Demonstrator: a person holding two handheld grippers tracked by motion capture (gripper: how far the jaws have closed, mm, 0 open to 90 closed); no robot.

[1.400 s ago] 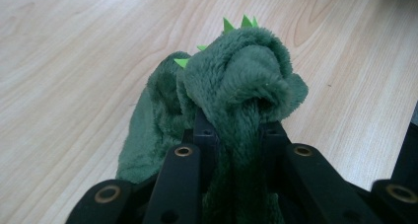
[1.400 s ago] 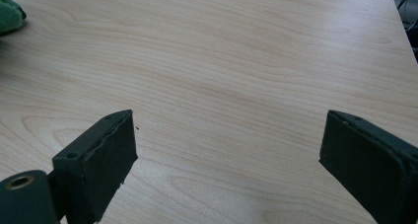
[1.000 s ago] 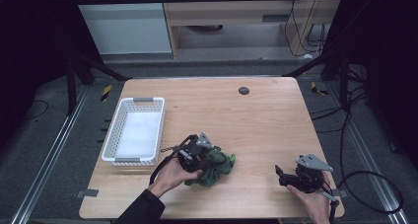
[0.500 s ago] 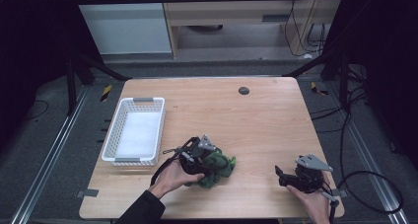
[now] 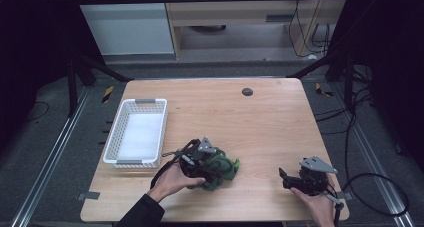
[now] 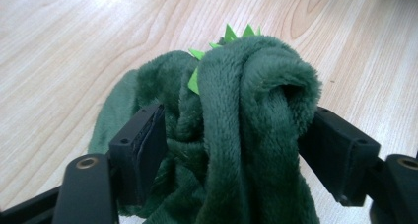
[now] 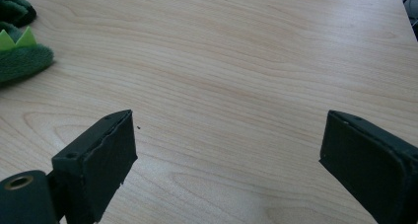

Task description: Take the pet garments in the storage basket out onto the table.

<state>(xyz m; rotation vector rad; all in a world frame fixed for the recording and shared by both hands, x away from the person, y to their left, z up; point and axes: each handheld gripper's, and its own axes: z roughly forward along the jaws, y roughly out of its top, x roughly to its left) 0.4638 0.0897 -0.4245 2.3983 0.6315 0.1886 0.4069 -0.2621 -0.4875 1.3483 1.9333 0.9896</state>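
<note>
A dark green plush toy (image 5: 223,167) with light green spikes lies bunched near the front middle of the wooden table (image 5: 250,122). My left gripper (image 5: 204,163) is shut on the plush toy (image 6: 246,135), with its jaws pressed into the folds on both sides. At the front right, my right gripper (image 5: 286,179) is held low over bare wood. It points left and stands open with nothing between its fingers (image 7: 98,155). In the right gripper view an edge of the plush toy (image 7: 19,61) shows at the far left.
A white plastic basket (image 5: 111,137) stands at the table's left side, close to my left hand. A small black round mark (image 5: 247,91) sits near the far edge. Cables trail off the table's right front corner.
My left gripper has shifted slightly to the right and toward the front, and the plush has bunched up between its jaws. The right gripper has stayed put.
</note>
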